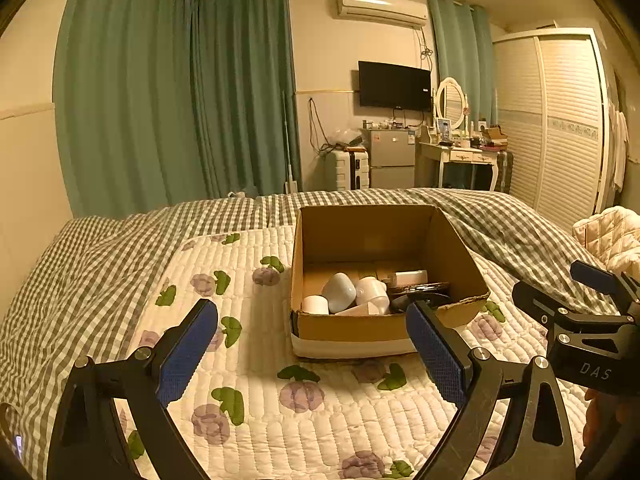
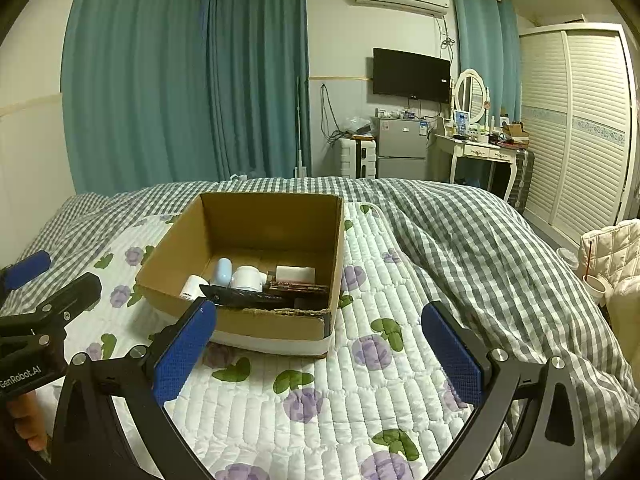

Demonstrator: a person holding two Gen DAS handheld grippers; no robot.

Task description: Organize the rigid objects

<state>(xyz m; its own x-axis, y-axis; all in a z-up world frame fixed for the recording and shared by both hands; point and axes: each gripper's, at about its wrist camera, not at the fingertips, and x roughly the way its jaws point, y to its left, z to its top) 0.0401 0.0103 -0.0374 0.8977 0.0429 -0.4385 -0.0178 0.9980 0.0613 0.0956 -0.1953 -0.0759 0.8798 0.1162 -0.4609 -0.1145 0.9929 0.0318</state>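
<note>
1 cardboard box (image 1: 360, 326) holds roughly 6 items (image 1: 339, 291); left gripper (image 1: 312, 354) and right gripper (image 2: 320, 354), 2 total, gape empty before it.

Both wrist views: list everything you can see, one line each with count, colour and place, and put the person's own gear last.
cardboard box: one, brown, on the quilt, open top.
small containers: several, white and pale blue, inside the box; exact count unclear.
dark flat item: one, black, in the box at its near wall.
quilt: one, white with purple flowers, on the bed.
checked blanket: one, grey-white, behind and right of the box.
curtains: teal, far wall.
television: one, black, wall-mounted.
wardrobe: one, white, right.
left gripper: open, empty.
right gripper: open, empty.
</note>
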